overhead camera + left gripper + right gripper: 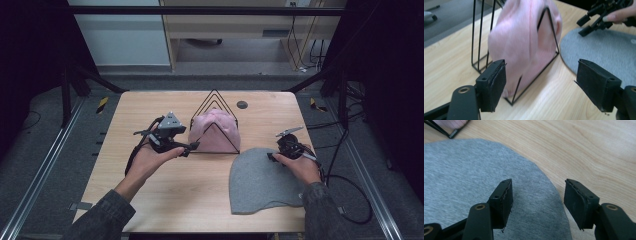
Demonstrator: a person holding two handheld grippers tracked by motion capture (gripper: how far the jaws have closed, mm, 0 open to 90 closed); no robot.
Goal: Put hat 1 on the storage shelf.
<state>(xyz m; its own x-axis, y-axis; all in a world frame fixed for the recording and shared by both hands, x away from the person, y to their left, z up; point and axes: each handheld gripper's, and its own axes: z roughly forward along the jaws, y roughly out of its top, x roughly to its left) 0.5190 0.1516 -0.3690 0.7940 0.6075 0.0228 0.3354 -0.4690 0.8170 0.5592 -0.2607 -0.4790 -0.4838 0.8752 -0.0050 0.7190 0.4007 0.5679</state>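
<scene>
Hovering over the grey hat (pixel 262 180) lying flat right of the wire rack (pixel 215 125) holding the pink hat (pixel 215 131), your right gripper (pixel 537 202) and left gripper (pixel 541 83) gape empty; next, pinch its edge.

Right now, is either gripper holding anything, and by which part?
Nothing is held. The left gripper stands open before the pink hat; the right gripper is open over the grey hat's edge.

Pink knit hat (pixel 214 131) stands upright, tucked inside the black wire rack (pixel 216 100) at the worktop's centre, its soft crown bulging past the triangular wires. At its four o'clock, just beside the rack's corner, the grey hat (pixel 260 182) lies flat, rounded crown toward the rack.
</scene>
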